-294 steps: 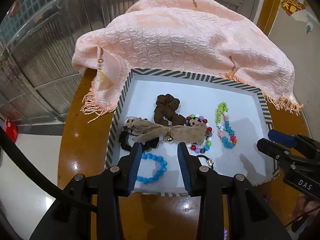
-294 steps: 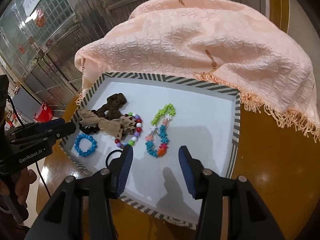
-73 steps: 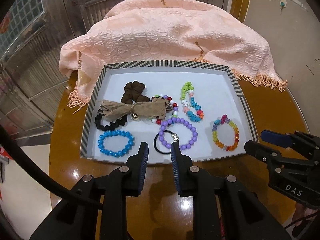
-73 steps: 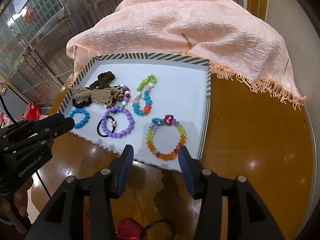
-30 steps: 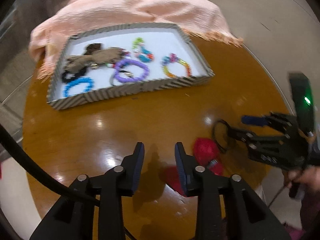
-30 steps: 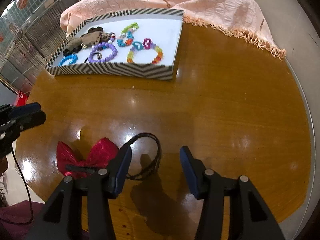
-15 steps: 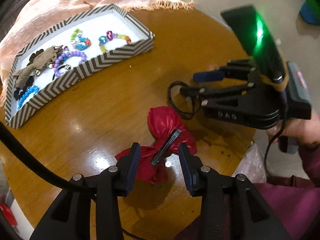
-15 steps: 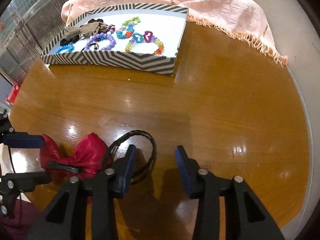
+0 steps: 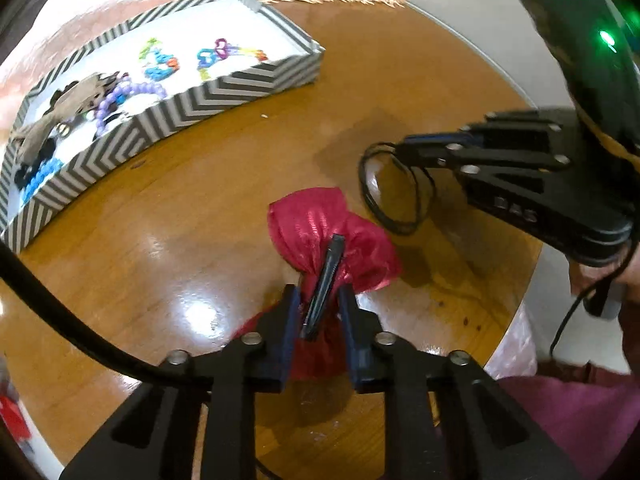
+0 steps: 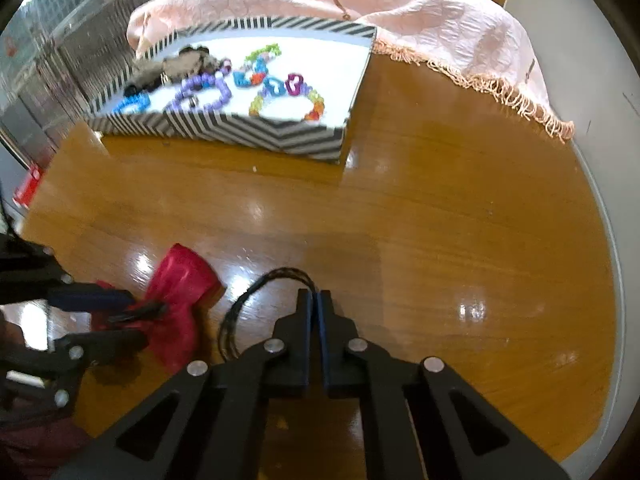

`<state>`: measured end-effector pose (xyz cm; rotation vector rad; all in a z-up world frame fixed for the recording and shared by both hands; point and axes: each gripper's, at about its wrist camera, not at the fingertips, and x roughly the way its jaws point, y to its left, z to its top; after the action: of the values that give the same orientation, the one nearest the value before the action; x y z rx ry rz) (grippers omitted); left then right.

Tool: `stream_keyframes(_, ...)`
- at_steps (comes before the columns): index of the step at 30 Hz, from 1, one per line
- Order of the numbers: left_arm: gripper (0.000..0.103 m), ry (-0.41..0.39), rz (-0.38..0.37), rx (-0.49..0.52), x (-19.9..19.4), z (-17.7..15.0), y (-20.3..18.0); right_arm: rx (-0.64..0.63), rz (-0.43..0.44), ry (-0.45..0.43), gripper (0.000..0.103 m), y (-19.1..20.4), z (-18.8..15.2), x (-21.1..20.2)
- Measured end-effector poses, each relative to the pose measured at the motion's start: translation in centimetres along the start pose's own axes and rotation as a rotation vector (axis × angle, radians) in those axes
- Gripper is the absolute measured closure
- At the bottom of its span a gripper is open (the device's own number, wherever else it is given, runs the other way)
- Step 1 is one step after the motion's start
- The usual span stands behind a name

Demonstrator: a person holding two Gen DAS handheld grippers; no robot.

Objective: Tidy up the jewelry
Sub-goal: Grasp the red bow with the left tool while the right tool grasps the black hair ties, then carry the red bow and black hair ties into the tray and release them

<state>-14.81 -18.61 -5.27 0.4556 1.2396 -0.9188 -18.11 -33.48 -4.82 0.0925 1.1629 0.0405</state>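
A red bow hair clip (image 9: 320, 236) lies on the brown round table, its black clip bar up. My left gripper (image 9: 318, 300) is closed around its knot and clip bar; it also shows in the right wrist view (image 10: 108, 314) on the bow (image 10: 180, 276). My right gripper (image 10: 315, 300) is shut on a black hair tie (image 10: 256, 288), whose loop hangs left of the fingers. In the left wrist view the right gripper (image 9: 404, 150) holds the tie (image 9: 384, 200) beside the bow. The striped tray (image 10: 256, 130) holds several bead bracelets and hair ties.
A pink fringed cloth (image 10: 400, 12) is draped behind the tray. The striped tray (image 9: 168, 112) stands at the table's far left side. The table edge (image 10: 600, 216) curves close on the right. A hand holds the right gripper's handle (image 9: 600, 240).
Both grippers have closed in the last half second: the left around the red bow clip, the right on the black hair tie. Both moved lower and closer to the table.
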Motion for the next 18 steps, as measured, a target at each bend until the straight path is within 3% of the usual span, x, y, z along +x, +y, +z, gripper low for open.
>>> stream_keyframes(6, 0.095, -0.078, 0.023, -0.054, -2.7, 0.6, 2.2, 0.020, 0.051, -0.037, 0.100, -0.4, 1.4, -1.9)
stream_keyframes(18, 0.095, -0.143, 0.062, -0.147, -5.4, 1.4, 5.4, -0.010, 0.088, -0.080, 0.100, 0.3, 3.9, -4.1)
